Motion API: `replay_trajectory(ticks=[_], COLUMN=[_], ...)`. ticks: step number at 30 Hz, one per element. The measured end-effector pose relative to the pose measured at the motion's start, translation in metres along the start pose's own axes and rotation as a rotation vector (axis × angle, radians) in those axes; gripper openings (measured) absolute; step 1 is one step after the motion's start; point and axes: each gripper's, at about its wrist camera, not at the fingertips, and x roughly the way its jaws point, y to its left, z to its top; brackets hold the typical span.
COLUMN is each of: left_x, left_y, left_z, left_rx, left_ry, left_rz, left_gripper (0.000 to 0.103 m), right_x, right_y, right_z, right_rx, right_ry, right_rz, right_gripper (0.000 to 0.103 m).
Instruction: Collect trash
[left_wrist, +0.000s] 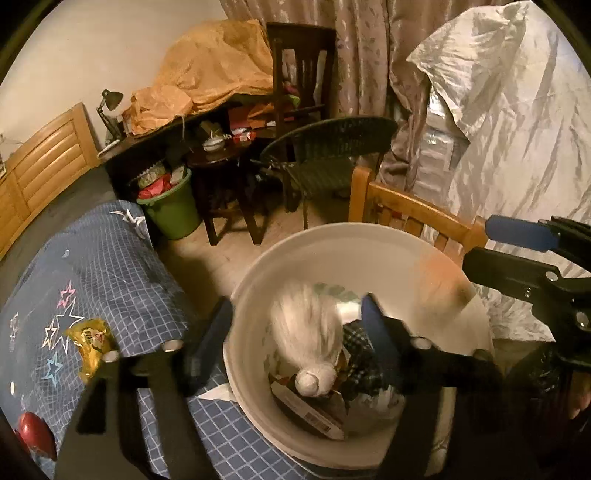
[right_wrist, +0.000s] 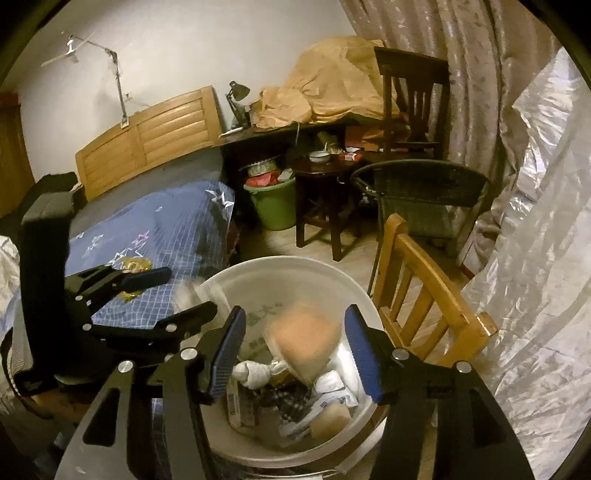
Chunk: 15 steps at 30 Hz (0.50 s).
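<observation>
A white bucket (left_wrist: 332, 243) holds trash; it also shows in the right wrist view (right_wrist: 258, 269). My left gripper (left_wrist: 295, 332) is open above it, and a white tissue wad (left_wrist: 310, 332), blurred, is falling between the fingers. My right gripper (right_wrist: 295, 354) is open over the bucket, and a blurred orange-tan piece (right_wrist: 306, 339) is dropping between its fingers; it shows as an orange blur in the left wrist view (left_wrist: 439, 280). A yellow snack wrapper (left_wrist: 90, 343) and a red apple-like object (left_wrist: 35, 435) lie on the blue checked bedcover (left_wrist: 110, 266).
A light wooden chair (right_wrist: 417, 295) stands right of the bucket, beside a silver plastic sheet (left_wrist: 517, 129). Farther off are a green bin (left_wrist: 173, 210) full of rubbish, a dark round table (right_wrist: 325, 173), a wicker chair (left_wrist: 325, 155) and a cluttered desk.
</observation>
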Motion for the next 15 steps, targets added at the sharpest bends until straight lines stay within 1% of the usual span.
replay_trajectory(ticks=[7, 10, 12, 13, 14, 15], left_x=[-0.005, -0.012, -0.017, -0.021, -0.025, -0.029], left_y=[0.002, 0.001, 0.001, 0.001, 0.0, 0.0], left_z=[-0.003, -0.008, -0.012, -0.014, -0.018, -0.021], left_rx=[-0.007, -0.01, -0.015, -0.019, -0.021, -0.023], left_ry=[0.002, 0.003, 0.006, 0.005, 0.004, 0.003], left_rz=[-0.013, -0.022, -0.026, -0.03, -0.033, -0.032], left_gripper=[0.07, 0.07, 0.073, 0.074, 0.074, 0.075], right_x=[-0.006, -0.017, -0.024, -0.031, -0.035, -0.041], right_y=[-0.001, -0.002, -0.002, -0.002, -0.002, -0.003], right_z=[-0.006, -0.011, -0.015, -0.019, -0.021, -0.025], right_rx=[0.015, 0.029, 0.036, 0.05, 0.06, 0.076], right_ry=[0.002, 0.002, 0.0, -0.001, 0.0, 0.001], right_rz=[-0.015, -0.048, -0.063, -0.077, -0.086, -0.097], right_gripper=[0.057, 0.057, 0.058, 0.06, 0.067, 0.07])
